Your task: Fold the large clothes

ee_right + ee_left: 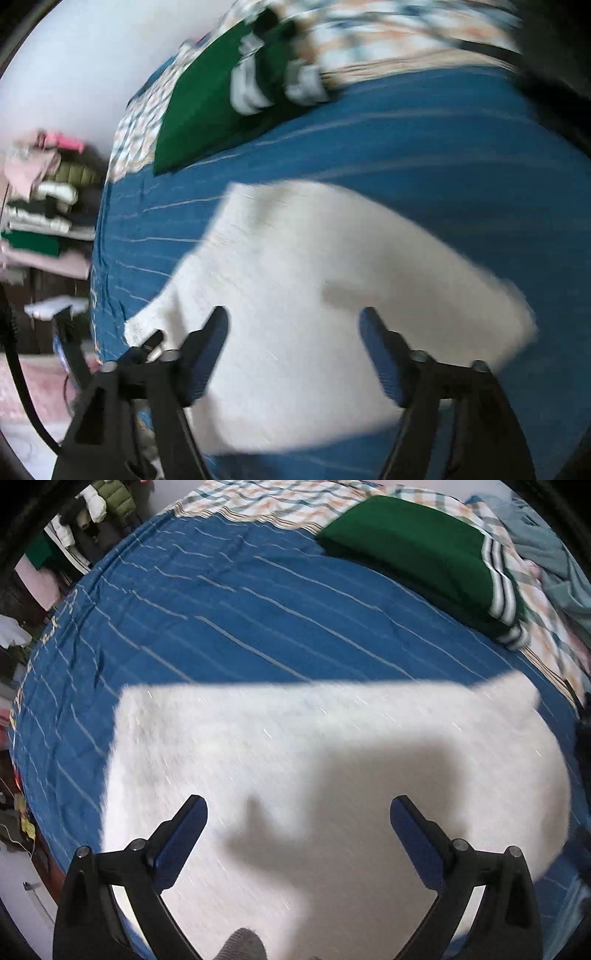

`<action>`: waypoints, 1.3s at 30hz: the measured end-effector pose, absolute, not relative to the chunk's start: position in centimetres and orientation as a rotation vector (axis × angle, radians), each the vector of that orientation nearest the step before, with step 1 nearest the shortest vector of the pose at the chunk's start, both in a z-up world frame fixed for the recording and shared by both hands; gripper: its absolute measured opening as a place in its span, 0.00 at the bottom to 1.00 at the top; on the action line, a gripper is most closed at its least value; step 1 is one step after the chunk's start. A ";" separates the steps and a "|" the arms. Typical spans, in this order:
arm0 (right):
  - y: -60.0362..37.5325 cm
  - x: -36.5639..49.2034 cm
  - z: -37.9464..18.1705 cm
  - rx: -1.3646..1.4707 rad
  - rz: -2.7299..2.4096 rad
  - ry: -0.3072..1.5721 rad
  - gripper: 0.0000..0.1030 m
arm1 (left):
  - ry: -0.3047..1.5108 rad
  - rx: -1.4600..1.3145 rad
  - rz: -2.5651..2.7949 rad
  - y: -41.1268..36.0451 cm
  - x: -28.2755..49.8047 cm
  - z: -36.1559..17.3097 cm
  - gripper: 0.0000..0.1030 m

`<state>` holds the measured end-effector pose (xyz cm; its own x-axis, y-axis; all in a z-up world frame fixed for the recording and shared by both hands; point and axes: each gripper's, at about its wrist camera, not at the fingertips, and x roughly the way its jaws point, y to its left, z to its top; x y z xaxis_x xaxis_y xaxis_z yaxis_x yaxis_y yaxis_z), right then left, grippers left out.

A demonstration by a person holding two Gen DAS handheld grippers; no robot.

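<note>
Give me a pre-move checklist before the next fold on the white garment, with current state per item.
1. Left gripper open, nothing between its fingers: ok.
2. Right gripper open, nothing between its fingers: ok.
3. White garment lies flat on the blue bedspread, far edge straight: ok.
4. Its right corner sticks out past the far edge, not squared: not ok.
5. Folded green garment lies apart from the white one, out of the fold path: ok.
6. Near edge of the white garment, where a grasp would start: hidden under the grippers and blurred, cannot tell.
</note>
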<state>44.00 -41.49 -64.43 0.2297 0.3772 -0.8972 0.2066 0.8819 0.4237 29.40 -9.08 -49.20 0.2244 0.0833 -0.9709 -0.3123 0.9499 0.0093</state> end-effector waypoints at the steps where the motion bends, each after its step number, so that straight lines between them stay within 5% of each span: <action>1: -43.6 43.1 -64.6 0.511 0.092 1.356 0.82 | 1.330 -0.205 0.265 -10.0 29.2 -49.2 0.99; 12: -46.6 39.8 -75.7 0.891 0.059 1.335 0.82 | 1.412 -0.140 0.204 -14.2 29.6 -54.2 1.00; 20: -47.7 43.2 -78.9 1.247 0.128 1.144 0.83 | 1.409 -0.181 0.177 -13.4 30.6 -55.4 1.00; 22: -47.3 44.0 -79.1 1.298 0.150 1.113 0.72 | 1.405 -0.181 0.170 -13.6 30.5 -55.8 1.00; 23: -46.7 44.5 -79.2 1.323 0.180 1.107 0.48 | 1.400 -0.185 0.168 -13.5 30.7 -55.9 1.00; 24: -46.1 44.9 -79.0 1.314 0.189 1.106 0.35 | 1.399 -0.193 0.165 -13.3 30.7 -56.0 1.00; 27: -44.9 45.3 -75.0 1.234 0.215 1.072 0.23 | 1.408 -0.258 0.152 -12.5 31.1 -56.7 1.00; 39: -29.4 45.1 -57.1 0.707 0.489 1.102 0.20 | 1.355 -0.556 0.249 -3.8 24.6 -52.8 1.00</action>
